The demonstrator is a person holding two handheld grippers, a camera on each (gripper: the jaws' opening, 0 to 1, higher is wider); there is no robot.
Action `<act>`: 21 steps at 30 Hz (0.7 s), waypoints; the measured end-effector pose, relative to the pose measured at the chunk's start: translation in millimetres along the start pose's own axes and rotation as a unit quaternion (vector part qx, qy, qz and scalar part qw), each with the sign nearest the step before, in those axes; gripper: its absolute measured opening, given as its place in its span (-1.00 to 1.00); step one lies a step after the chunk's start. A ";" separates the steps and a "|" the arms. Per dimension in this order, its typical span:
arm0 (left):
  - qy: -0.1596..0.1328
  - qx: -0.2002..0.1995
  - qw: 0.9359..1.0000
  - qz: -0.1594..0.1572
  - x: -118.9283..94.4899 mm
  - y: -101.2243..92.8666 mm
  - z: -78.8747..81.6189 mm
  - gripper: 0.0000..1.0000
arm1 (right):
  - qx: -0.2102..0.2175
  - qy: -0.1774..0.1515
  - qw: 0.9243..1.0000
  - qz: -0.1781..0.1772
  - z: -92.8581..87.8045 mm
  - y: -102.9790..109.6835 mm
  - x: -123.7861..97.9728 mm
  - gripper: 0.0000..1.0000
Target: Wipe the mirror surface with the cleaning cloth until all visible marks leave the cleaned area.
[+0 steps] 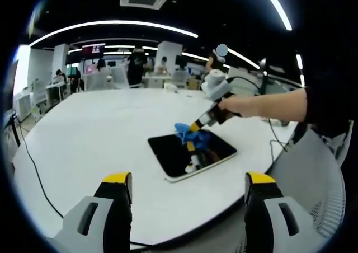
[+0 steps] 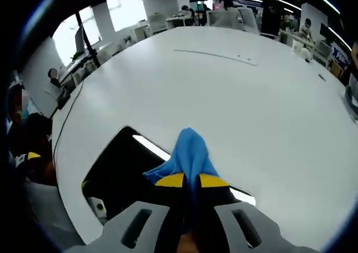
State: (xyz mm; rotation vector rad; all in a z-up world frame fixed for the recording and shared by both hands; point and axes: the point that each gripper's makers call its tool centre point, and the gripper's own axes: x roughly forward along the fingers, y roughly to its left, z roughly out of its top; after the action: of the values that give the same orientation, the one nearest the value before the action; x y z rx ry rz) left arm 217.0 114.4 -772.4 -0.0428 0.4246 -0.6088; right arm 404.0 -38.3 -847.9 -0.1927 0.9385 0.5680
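Open office: white table (image 1: 100,124), curved ceiling light strips (image 1: 112,24), distant desks (image 1: 61,88).

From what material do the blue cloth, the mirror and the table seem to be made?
The blue cloth looks like soft woven fabric, perhaps microfibre: it folds and bunches, matte. The mirror looks like glossy glass: it reflects ceiling lights and the right gripper. Its frame material is unclear. The table seems a smooth white laminate or painted board with a faint sheen; that is uncertain.

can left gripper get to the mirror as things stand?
Probably yes. The left gripper is open, holding nothing, with bare white table between it and the mirror. The right gripper and blue cloth cover only the far part.
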 end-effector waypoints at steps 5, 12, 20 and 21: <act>0.000 0.000 1.000 0.001 0.0 0.3 -0.1 0.65 | 0.002 0.001 1.000 0.003 0.6 -1.9 0.7 -0.94; 0.001 0.000 1.000 0.001 -0.2 0.5 -0.3 0.66 | 0.024 0.001 0.999 0.020 0.5 -3.6 0.1 -0.94; -0.005 0.001 1.000 0.001 -0.2 0.5 1.6 0.68 | 0.029 0.003 0.999 0.032 0.2 -4.0 0.2 -0.94; -0.004 0.001 1.000 0.002 -0.2 0.7 1.5 0.68 | 0.028 0.002 0.999 0.033 0.2 -3.8 0.2 -0.94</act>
State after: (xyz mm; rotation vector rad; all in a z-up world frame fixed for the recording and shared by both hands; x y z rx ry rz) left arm 217.8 115.0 -771.0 -0.0421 0.4156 -0.6058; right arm 406.2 -41.3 -848.3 -0.1128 0.9672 0.6005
